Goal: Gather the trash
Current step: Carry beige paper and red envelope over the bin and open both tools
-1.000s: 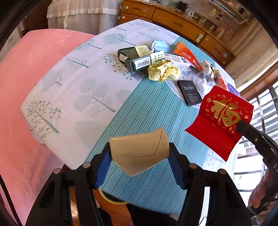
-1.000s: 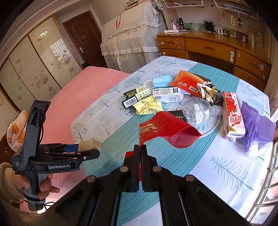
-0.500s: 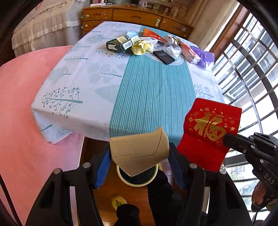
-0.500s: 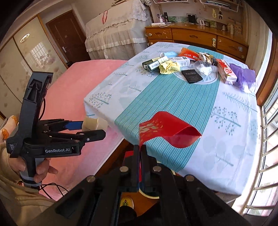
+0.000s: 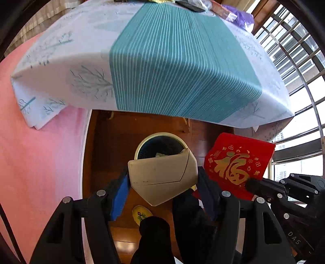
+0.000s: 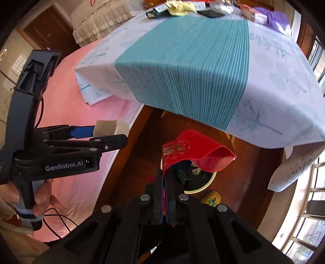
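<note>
Jaws of the left gripper (image 5: 163, 182) are clenched on a beige paper cup (image 5: 162, 176), squashed flat into an angular, creased wedge with a matte surface; one blue pad presses its left side and a dark pad its right. Directly beyond and below the cup sits a round trash bin (image 5: 160, 135) with a pale cream rim and a dark inside, standing on a glossy brown wooden floor (image 5: 105, 146), with a few scraps showing inside it. To the right of the left jaws hangs a red envelope (image 5: 237, 162), a smooth rectangular sheet printed with a large gold character and small gold ornaments, pinched at its lower edge by the right gripper (image 6: 164, 182), whose jaws are pressed tight together with only the thin paper between them. In the right wrist view the red envelope (image 6: 195, 150) curls open into a soft pocket shape just above the bin's rim (image 6: 205, 185). Beyond both sets of jaws the worktop (image 5: 182, 61) carries a draped cloth, white with faint tree prints and a broad teal band of fine white stripes, its edges hanging in folds. At the far end of the worktop lies a blurred heap of litter (image 6: 182, 7), with crumpled yellow paper and a purple plastic bag among it. Left of the jaws spreads a soft pink bed cover (image 5: 40, 162).
</note>
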Tool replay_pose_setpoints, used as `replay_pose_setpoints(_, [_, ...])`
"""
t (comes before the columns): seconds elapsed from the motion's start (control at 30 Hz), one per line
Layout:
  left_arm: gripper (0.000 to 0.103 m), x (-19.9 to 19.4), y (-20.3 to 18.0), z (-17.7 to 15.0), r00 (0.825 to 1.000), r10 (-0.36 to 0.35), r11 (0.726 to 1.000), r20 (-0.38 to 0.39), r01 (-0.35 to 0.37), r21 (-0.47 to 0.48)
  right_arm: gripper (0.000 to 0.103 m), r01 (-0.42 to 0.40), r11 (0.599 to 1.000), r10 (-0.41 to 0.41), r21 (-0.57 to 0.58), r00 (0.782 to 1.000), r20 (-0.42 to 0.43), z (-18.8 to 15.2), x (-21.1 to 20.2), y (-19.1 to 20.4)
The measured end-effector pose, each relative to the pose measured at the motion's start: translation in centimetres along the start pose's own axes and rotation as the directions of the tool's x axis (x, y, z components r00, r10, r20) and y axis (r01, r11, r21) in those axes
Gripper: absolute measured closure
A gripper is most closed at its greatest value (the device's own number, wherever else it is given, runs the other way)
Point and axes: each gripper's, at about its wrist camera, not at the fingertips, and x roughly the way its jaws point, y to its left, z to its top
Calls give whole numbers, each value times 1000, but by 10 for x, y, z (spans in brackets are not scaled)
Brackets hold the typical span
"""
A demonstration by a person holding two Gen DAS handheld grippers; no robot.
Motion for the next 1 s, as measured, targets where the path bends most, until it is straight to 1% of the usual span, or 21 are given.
replay_pose_setpoints(0.13, [42, 66, 6, -11, 999, 1, 999, -54, -3, -40, 102, 7, 999, -5, 38, 998, -59, -14, 68, -21])
replay_pose_setpoints(0.3, [42, 147, 17, -18, 996, 41, 998, -73, -45, -50, 102, 7, 998, 0, 64, 994, -105, -26, 153, -48])
replay_pose_setpoints(0.4, [41, 192, 24, -19, 993, 50, 997, -103, -55, -53, 101, 34, 998, -28, 59, 993, -111, -31, 195, -62])
replay_pose_setpoints(0.5, [41, 230, 31, -17, 987, 29, 997, -157, -40, -65, 100, 61, 995, -50, 78, 990, -130, -34, 231, -79])
replay_pose_setpoints(0.53, [36, 243, 33, -17, 983, 32, 997, -179, -45, -65, 97, 79, 994, -67, 81, 988, -141, -33, 240, -84])
replay_pose_setpoints(0.57, [32, 250, 33, -16, 981, 41, 996, -188, -54, -65, 90, 93, 992, -80, 86, 986, -145, -33, 248, -88])
replay_pose_setpoints(0.6, [23, 257, 35, -15, 980, 45, 996, -196, -60, -67, 79, 102, 990, -88, 92, 986, -144, -32, 253, -92])
replay_pose_setpoints(0.63, [18, 264, 35, -15, 978, 45, 995, -205, -61, -73, 71, 105, 989, -91, 100, 986, -140, -32, 257, -95])
replay_pose_setpoints(0.67, [17, 267, 36, -15, 976, 42, 995, -212, -60, -80, 56, 101, 989, -86, 109, 987, -134, -31, 261, -96])
replay_pose_setpoints(0.7, [17, 269, 38, -16, 976, 41, 995, -214, -61, -84, 48, 94, 988, -80, 118, 989, -123, -30, 261, -98])
replay_pose_setpoints(0.8, [17, 270, 37, -15, 973, 63, 993, -221, -83, -84, 48, 93, 987, -78, 135, 991, -111, -26, 256, -101])
replay_pose_setpoints(0.87, [17, 264, 40, -15, 973, 73, 992, -219, -93, -84, 48, 82, 985, -67, 153, 992, -105, -26, 249, -100])
replay_pose_setpoints(1.0, [17, 239, 44, -9, 978, 89, 989, -190, -109, -99, 48, 70, 981, -57, 181, 995, -79, -23, 231, -94])
